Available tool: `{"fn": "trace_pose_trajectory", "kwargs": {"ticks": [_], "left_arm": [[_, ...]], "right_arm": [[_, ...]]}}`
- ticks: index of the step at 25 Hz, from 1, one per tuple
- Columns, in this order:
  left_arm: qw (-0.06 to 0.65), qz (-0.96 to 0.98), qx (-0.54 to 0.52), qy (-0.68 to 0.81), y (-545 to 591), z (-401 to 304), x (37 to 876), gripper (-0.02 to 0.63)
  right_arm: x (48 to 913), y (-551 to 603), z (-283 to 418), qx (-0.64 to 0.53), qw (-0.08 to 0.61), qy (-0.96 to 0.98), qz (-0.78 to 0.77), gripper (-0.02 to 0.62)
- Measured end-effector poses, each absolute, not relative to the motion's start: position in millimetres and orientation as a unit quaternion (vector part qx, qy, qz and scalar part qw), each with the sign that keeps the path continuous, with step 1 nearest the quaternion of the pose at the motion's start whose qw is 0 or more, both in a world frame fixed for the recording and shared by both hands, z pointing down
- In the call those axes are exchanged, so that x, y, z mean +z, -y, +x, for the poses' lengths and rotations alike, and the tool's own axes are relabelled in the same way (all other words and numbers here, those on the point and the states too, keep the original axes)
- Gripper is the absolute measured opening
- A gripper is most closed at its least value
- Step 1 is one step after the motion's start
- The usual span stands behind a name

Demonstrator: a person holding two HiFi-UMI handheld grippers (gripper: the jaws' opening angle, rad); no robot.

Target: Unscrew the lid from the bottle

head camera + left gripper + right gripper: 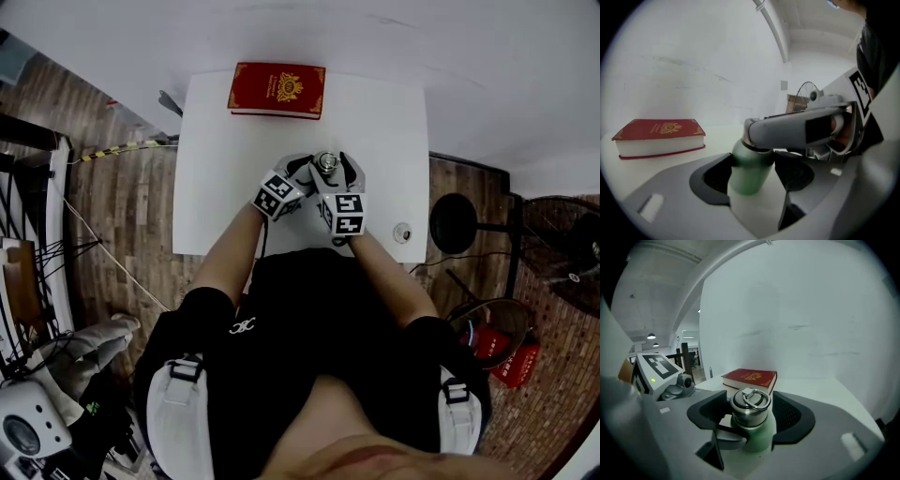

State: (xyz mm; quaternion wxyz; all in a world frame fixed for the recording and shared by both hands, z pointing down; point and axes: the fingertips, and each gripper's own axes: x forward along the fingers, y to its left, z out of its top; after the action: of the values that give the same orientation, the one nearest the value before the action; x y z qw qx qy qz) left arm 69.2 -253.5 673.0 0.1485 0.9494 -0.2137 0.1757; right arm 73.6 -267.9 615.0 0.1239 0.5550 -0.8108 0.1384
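Observation:
A green bottle (750, 173) with a steel lid (750, 404) and a ring on top stands on the white table (220, 187) just in front of me. My left gripper (752, 177) is shut on the bottle's green body, both pads against it. My right gripper (750, 417) comes in higher, its jaws on either side of the lid with narrow gaps, so it stands open. In the head view the two grippers meet at the lid (324, 163), the left gripper (312, 174) from the left and the right gripper (331, 169) from below.
A red book (277, 89) lies at the table's far edge, behind the bottle. A small round object (402, 232) sits near the table's right front corner. A dark round stand (455, 223) is on the floor to the right.

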Motion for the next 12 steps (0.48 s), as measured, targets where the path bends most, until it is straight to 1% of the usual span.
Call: {"fn": "trace_pose_trajectory", "kwargs": {"ticks": [2, 3, 6, 12], "left_arm": [[0.149, 0.949, 0.177, 0.215, 253.7, 69.8, 672.4, 0.341], [0.149, 0.949, 0.177, 0.215, 253.6, 70.2, 672.4, 0.341], [0.150, 0.948, 0.177, 0.216, 254.0, 69.9, 673.1, 0.341], [0.143, 0.949, 0.184, 0.213, 253.3, 69.2, 673.6, 0.341]], "right_arm": [[621.6, 270.8, 71.9, 0.155, 0.130, 0.811, 0.549, 0.296], [622.5, 271.4, 72.4, 0.157, 0.133, 0.812, 0.546, 0.267], [623.5, 271.7, 71.3, 0.151, 0.143, 0.831, 0.516, 0.267], [623.9, 264.9, 63.5, 0.098, 0.201, 0.911, 0.347, 0.267]]}}
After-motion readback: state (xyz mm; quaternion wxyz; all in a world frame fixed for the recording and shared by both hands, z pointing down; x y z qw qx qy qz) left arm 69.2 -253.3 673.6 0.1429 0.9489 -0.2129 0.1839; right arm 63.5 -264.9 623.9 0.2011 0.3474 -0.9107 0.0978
